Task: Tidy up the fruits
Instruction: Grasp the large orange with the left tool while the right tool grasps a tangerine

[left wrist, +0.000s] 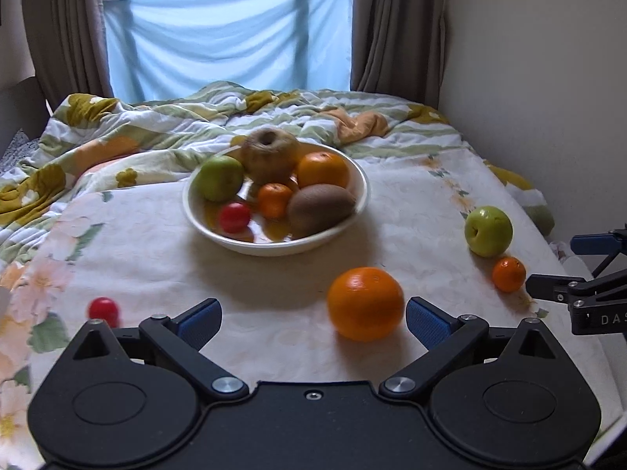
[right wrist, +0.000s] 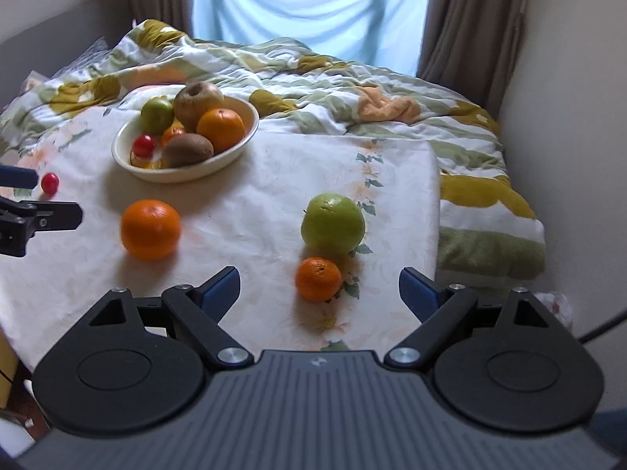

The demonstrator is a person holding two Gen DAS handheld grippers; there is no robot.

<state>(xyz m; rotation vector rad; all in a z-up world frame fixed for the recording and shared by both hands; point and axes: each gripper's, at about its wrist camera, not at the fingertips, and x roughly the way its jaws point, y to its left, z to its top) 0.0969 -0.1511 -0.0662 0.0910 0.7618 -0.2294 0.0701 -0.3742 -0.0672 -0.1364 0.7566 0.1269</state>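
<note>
A cream bowl (left wrist: 354,211) (right wrist: 245,139) on the bed holds a green apple, a brown pear-like fruit, an orange, a mandarin, a kiwi and a small red fruit. Loose on the sheet lie a large orange (left wrist: 365,303) (right wrist: 150,229), a green apple (left wrist: 488,231) (right wrist: 332,224), a small mandarin (left wrist: 508,274) (right wrist: 318,278) and a small red fruit (left wrist: 103,310) (right wrist: 49,183). My left gripper (left wrist: 313,323) is open and empty, the large orange just inside its right finger. My right gripper (right wrist: 318,291) is open and empty, the small mandarin between its fingers.
A rumpled flowered quilt (left wrist: 156,125) (right wrist: 313,74) lies behind the bowl. A wall (left wrist: 548,78) runs along the right side of the bed. Curtains and a blue cloth (left wrist: 227,39) cover the window. The bed's right edge (right wrist: 437,211) drops off near the green apple.
</note>
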